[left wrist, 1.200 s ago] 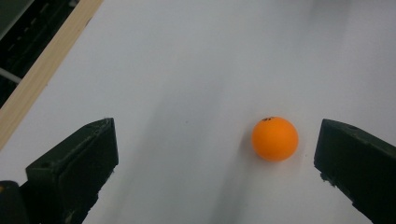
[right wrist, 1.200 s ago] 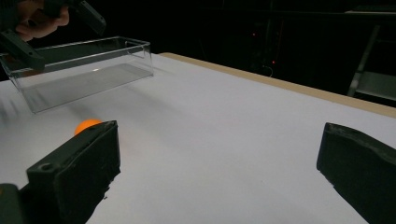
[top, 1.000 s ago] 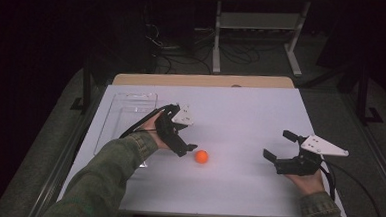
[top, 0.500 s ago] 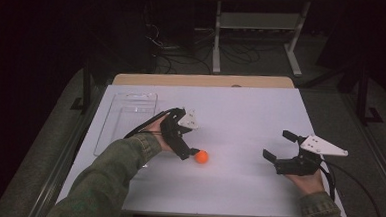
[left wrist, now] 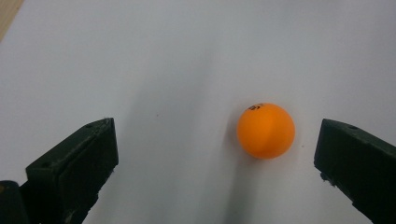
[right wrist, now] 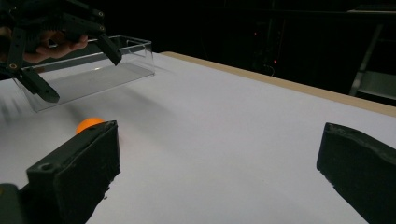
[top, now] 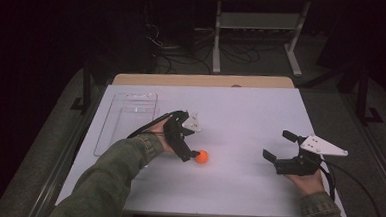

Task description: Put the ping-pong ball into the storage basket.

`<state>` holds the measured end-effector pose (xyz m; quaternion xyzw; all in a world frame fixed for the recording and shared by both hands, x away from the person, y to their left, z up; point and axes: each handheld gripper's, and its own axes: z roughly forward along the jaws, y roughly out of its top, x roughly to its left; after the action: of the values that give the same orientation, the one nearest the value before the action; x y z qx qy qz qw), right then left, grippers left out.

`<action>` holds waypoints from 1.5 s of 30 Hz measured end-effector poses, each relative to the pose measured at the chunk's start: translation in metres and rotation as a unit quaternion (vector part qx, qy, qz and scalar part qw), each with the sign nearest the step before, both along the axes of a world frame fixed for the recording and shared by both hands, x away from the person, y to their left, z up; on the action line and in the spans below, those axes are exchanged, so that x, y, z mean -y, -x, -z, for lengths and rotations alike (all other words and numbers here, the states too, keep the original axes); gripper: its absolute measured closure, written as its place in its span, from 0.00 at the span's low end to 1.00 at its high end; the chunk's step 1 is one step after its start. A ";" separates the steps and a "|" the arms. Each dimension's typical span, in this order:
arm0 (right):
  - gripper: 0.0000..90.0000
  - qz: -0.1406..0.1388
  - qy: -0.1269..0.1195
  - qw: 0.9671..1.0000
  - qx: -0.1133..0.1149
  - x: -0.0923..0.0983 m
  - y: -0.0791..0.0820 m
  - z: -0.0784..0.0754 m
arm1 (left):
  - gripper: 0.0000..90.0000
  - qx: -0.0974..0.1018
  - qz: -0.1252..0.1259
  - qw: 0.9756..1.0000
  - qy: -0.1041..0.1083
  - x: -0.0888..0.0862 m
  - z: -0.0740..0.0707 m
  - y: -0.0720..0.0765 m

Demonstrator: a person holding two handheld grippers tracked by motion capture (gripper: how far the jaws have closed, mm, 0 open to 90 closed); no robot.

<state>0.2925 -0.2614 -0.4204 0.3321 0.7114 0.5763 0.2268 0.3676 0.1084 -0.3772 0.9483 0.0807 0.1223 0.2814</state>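
An orange ball (top: 201,157) lies on the white table top (top: 240,116), left of centre. My left gripper (top: 193,149) is tipped down right over it and open. In the left gripper view the ball (left wrist: 266,130) sits on the table between the two black jaws, nearer the right one and touching neither; the left gripper (left wrist: 217,135) holds nothing. My right gripper (top: 276,144) rests open near the front right, empty, facing left. From the right gripper (right wrist: 219,140) view the ball (right wrist: 88,123) peeks out from behind the left jaw, with the left gripper (right wrist: 81,77) above it.
A clear plastic tray (top: 128,120) lies at the table's left side, behind the left hand; the same tray (right wrist: 116,70) shows beyond the ball. A wooden edge (top: 202,81) runs along the table's far side. A metal rack (top: 255,26) and cables stand on the dark floor beyond.
My left gripper has moved right and down, bringing its open jaws around the ball. The ball and the right gripper have stayed put.
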 end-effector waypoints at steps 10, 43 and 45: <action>0.00 -0.002 0.003 1.000 0.000 -0.001 0.000 0.000 | 0.00 -0.008 0.007 1.000 -0.004 0.003 0.005 -0.001; 0.00 -0.005 0.005 1.000 -0.002 -0.001 0.001 0.001 | 0.00 -0.042 0.029 0.999 -0.019 0.017 0.027 -0.003; 0.00 -0.005 0.005 1.000 -0.002 -0.001 0.001 0.001 | 0.00 -0.044 0.028 0.998 -0.019 0.017 0.027 -0.003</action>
<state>0.2919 -0.2604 -0.4211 0.3285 0.7164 0.5730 0.2247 0.3704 0.0912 -0.4046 0.9599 0.0637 0.0741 0.2626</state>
